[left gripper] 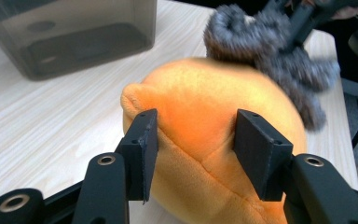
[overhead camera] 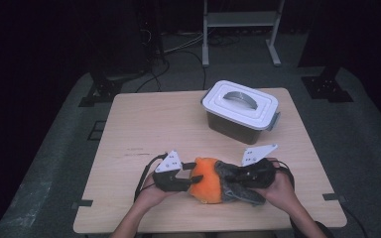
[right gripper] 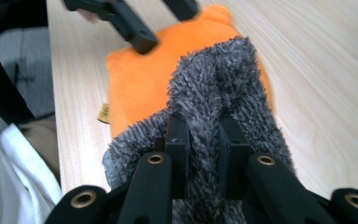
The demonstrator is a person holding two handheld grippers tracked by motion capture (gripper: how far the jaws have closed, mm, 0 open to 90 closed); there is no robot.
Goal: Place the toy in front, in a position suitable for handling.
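Observation:
An orange plush toy [overhead camera: 207, 184] with a grey fuzzy part [overhead camera: 248, 196] lies near the table's front edge. My left gripper [overhead camera: 186, 181] comes in from the left and is shut on the toy's orange body [left gripper: 200, 93], one pad pressed into each side. My right gripper [overhead camera: 238, 178] comes in from the right and is shut on a fold of the grey fuzzy fabric [right gripper: 214, 79], pinched between its jaws [right gripper: 204, 123]. In the right gripper view the orange body [right gripper: 135, 84] lies beyond the fuzz, with the left gripper's jaw on it.
A grey plastic box with a white handled lid [overhead camera: 240, 104] stands at the back right of the wooden table [overhead camera: 144, 124]; its dark wall [left gripper: 74, 37] is behind the toy in the left gripper view. Dark stands and cables sit on the floor beyond the table.

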